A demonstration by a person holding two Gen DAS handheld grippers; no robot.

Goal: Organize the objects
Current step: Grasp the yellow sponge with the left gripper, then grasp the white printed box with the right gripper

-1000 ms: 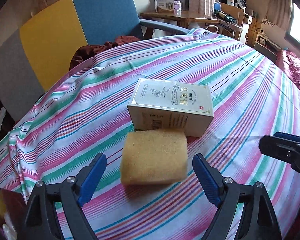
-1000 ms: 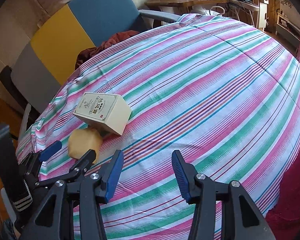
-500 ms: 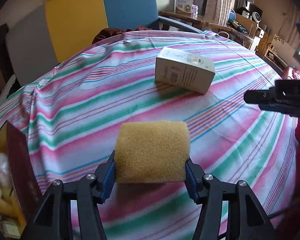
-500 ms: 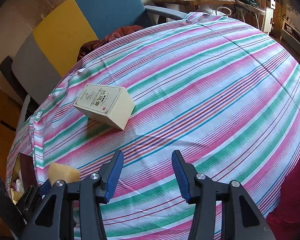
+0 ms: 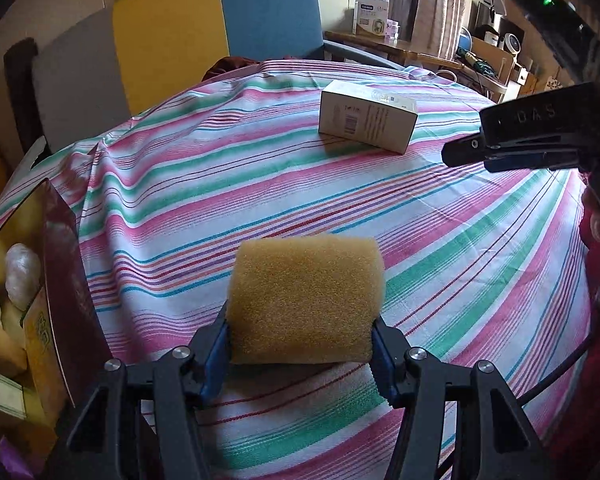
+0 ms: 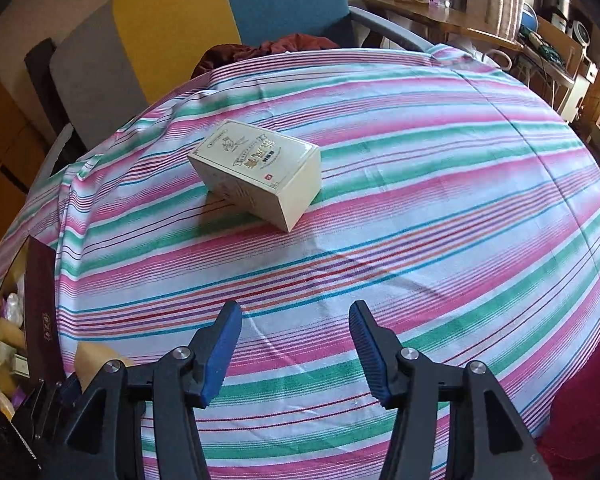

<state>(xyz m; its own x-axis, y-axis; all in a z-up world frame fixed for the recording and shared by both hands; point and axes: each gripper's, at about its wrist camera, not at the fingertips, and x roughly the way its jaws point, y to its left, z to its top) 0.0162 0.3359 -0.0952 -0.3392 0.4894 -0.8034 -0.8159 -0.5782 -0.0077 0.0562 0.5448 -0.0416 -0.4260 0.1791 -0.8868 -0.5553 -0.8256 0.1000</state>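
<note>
Since a second ago my left gripper (image 5: 302, 344) has clamped the yellow sponge (image 5: 305, 300) and carried it toward the open box (image 5: 66, 280) at lower left. My right gripper (image 6: 296, 344) is opening, nothing between its jaws. Farther off, the cream carton (image 6: 260, 172) lies on the striped tablecloth (image 6: 440, 208), centre-left in the right wrist view.

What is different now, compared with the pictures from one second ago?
The left gripper closed on the yellow sponge, which lay beside the cream box, and carried it off towards the open container at the table's edge. The right gripper, with nothing between its fingers, is opening. The box stayed where it was on the striped cloth.
</note>
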